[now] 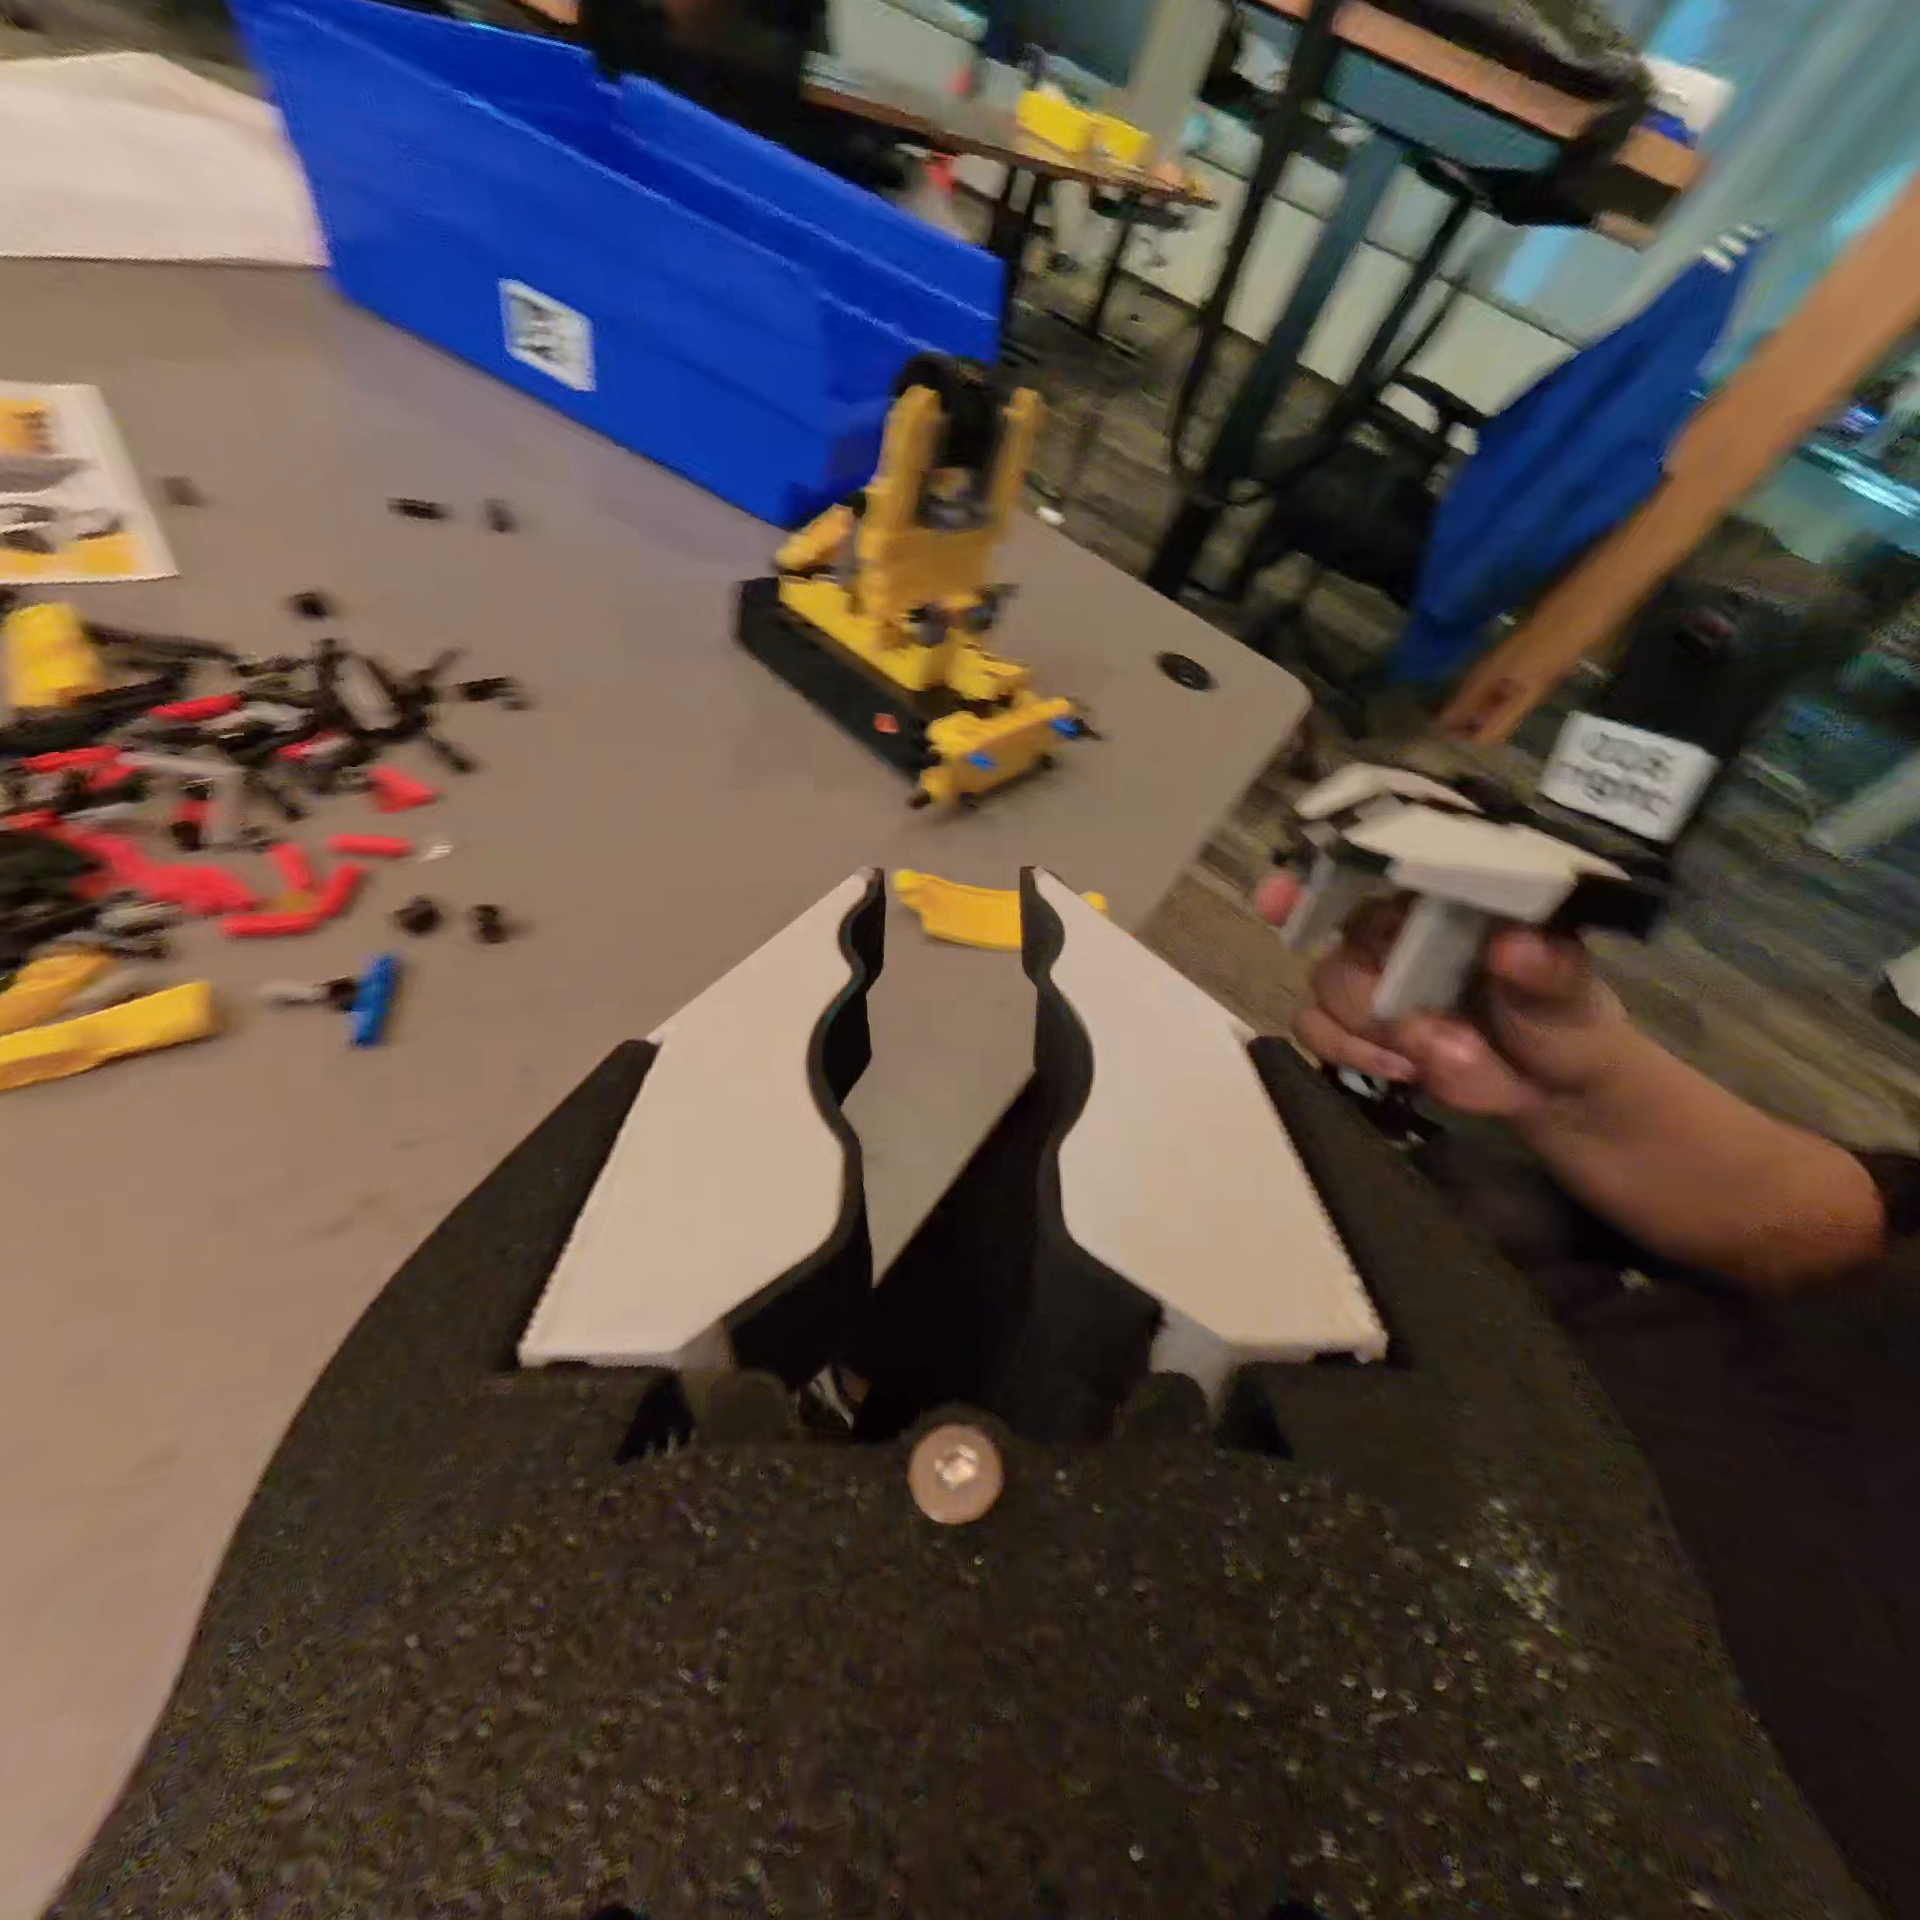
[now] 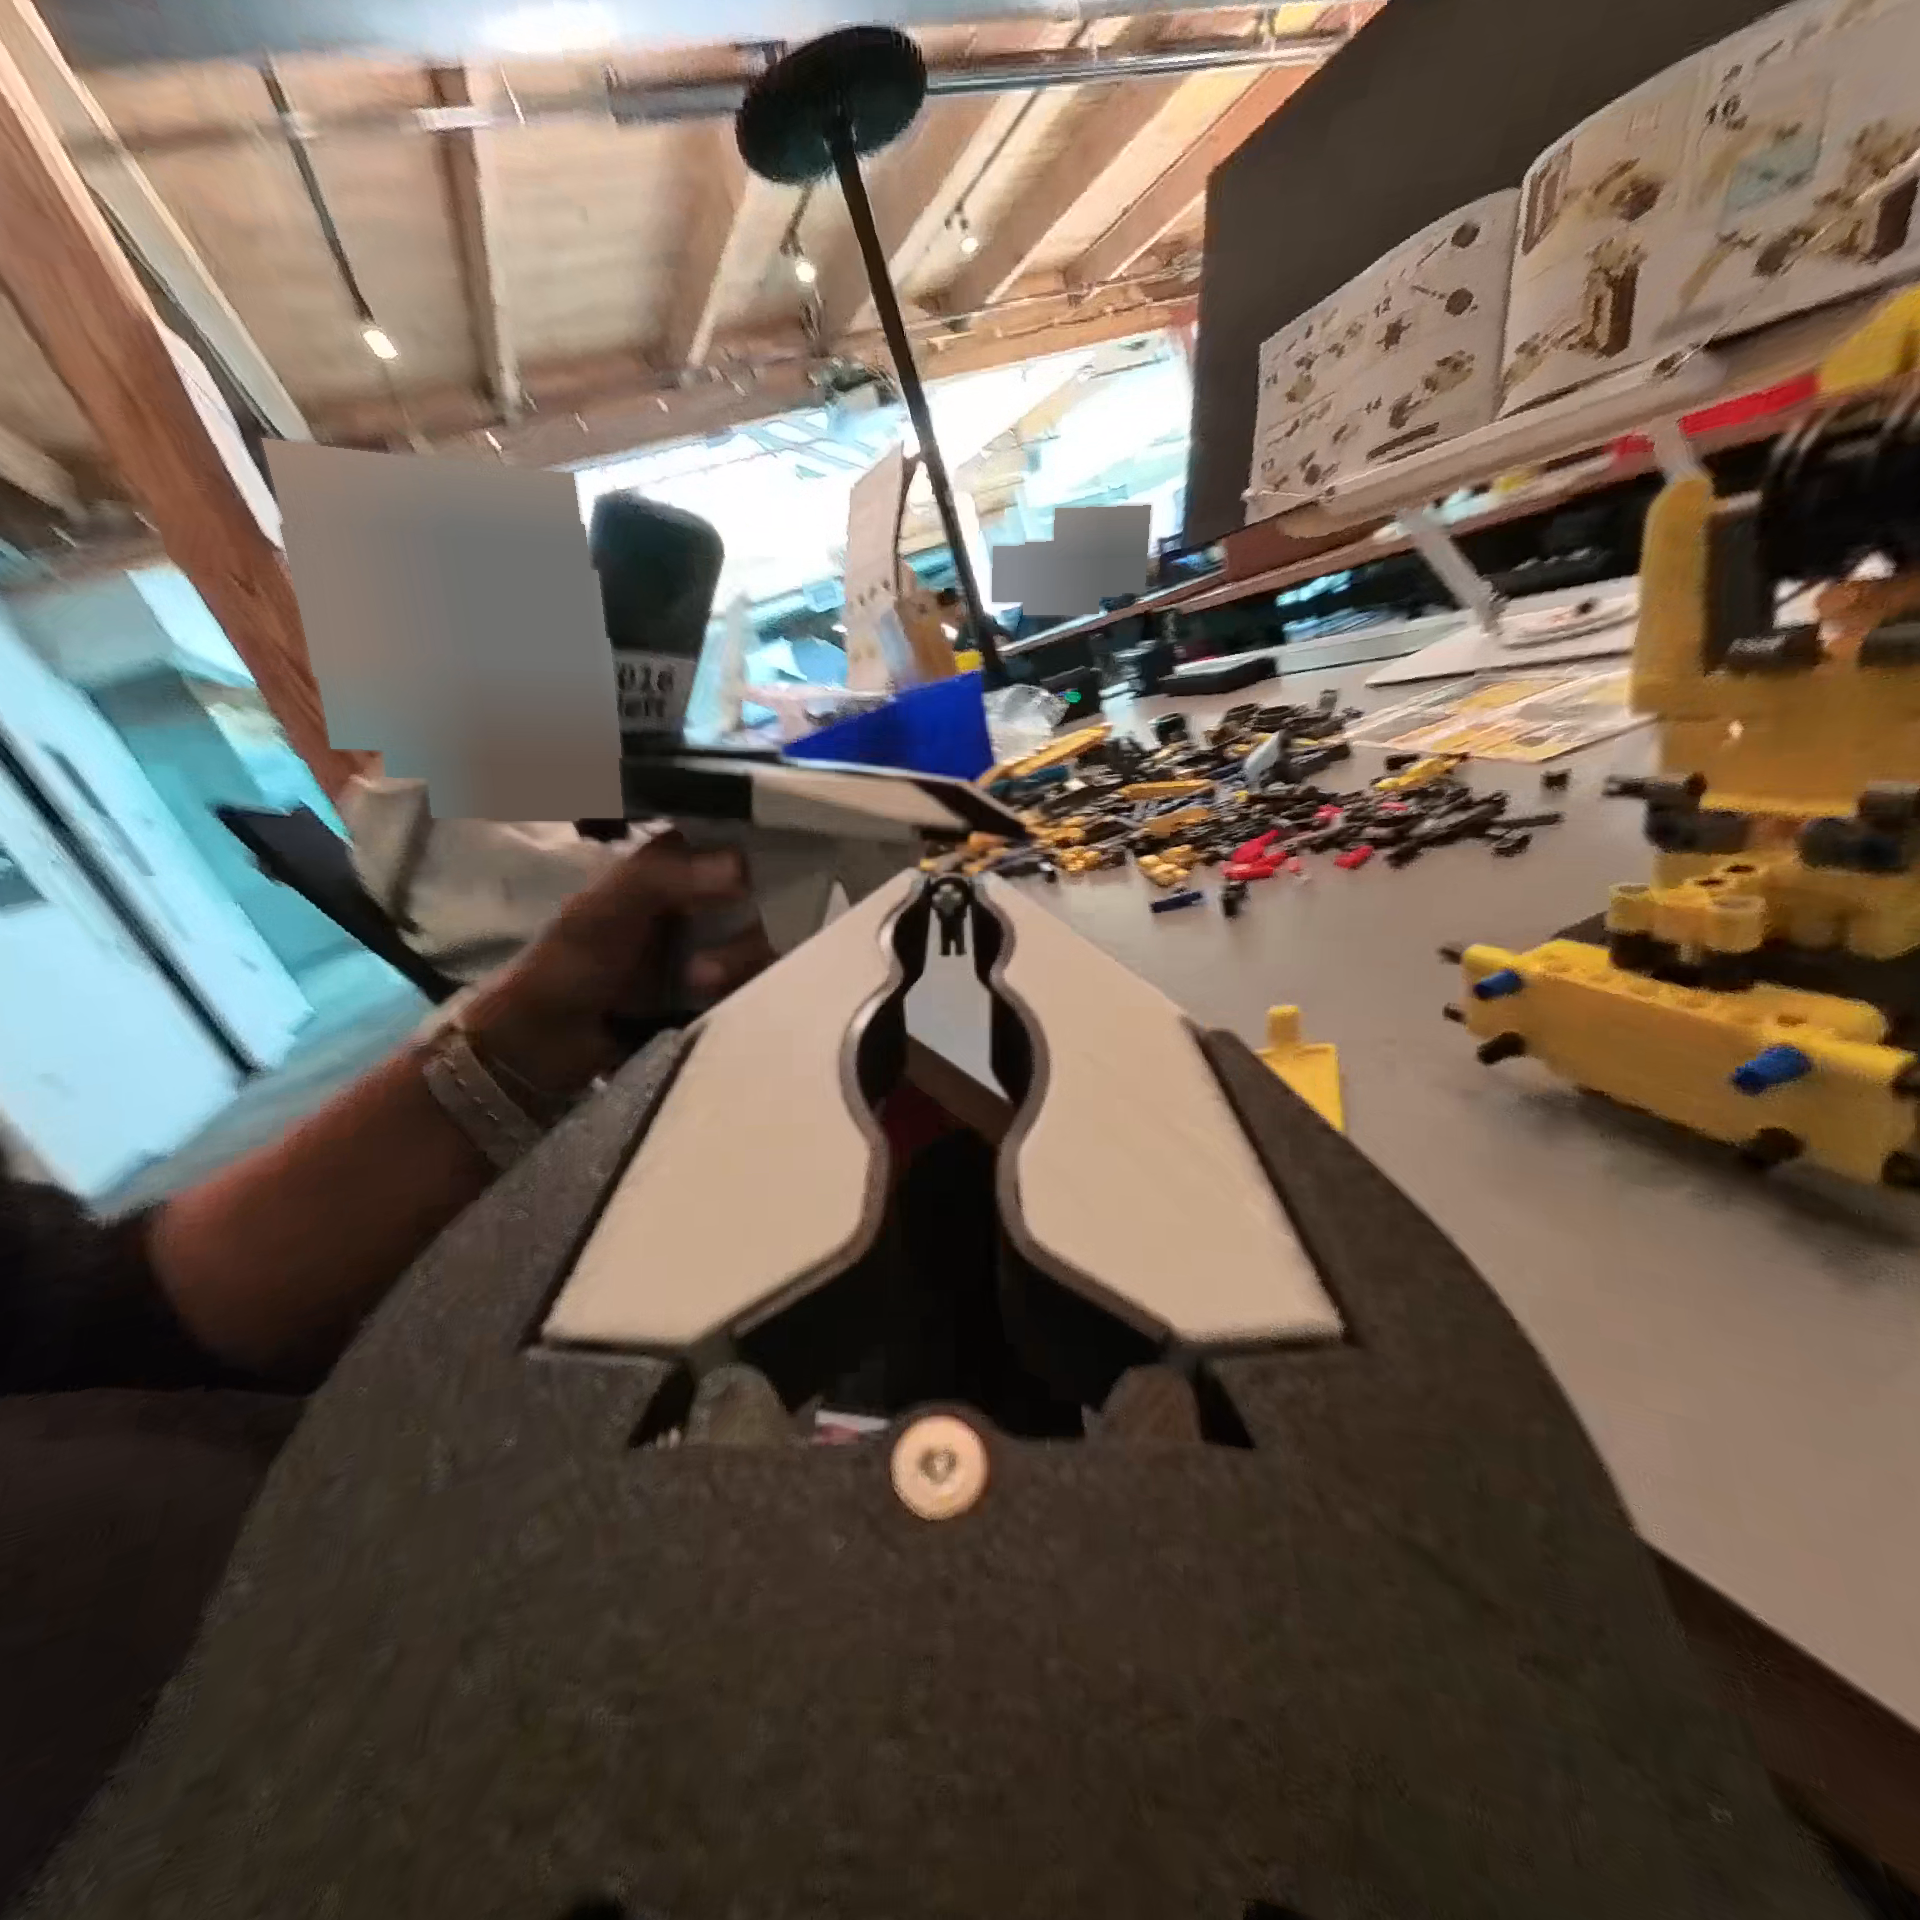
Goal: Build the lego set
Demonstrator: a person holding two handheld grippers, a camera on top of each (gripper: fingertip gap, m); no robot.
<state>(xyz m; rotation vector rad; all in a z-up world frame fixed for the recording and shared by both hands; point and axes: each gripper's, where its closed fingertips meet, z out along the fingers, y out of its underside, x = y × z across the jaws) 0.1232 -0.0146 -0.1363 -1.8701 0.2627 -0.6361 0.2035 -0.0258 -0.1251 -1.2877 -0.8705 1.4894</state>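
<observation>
My left gripper point(image 1: 951, 894) is open and empty, low over the grey table point(image 1: 644, 1039). A curved yellow piece point(image 1: 961, 914) lies just beyond its tips. My right gripper point(image 2: 948, 894) is shut on a small dark pin point(image 2: 948, 920) held at its tips, near the table's corner. It also shows in the left wrist view point(image 1: 1340, 800), held in a hand off the table's right edge. A yellow and black brick-built model point(image 1: 914, 634) stands on the table ahead; it also shows in the right wrist view point(image 2: 1714, 935). The left gripper point(image 2: 987, 821) shows there too.
A pile of loose black, red and yellow parts point(image 1: 156, 790) lies on the left. A blue bin point(image 1: 623, 249) stands at the back. An open instruction booklet point(image 2: 1558, 260) rests on a stand. A printed sheet point(image 1: 62, 488) lies far left. A black pole with a disc point(image 2: 831, 104) rises behind. There is about 9 cm between the tips of the two grippers. The curved yellow piece point(image 1: 961, 914) is about equally far from each gripper, around 10 cm.
</observation>
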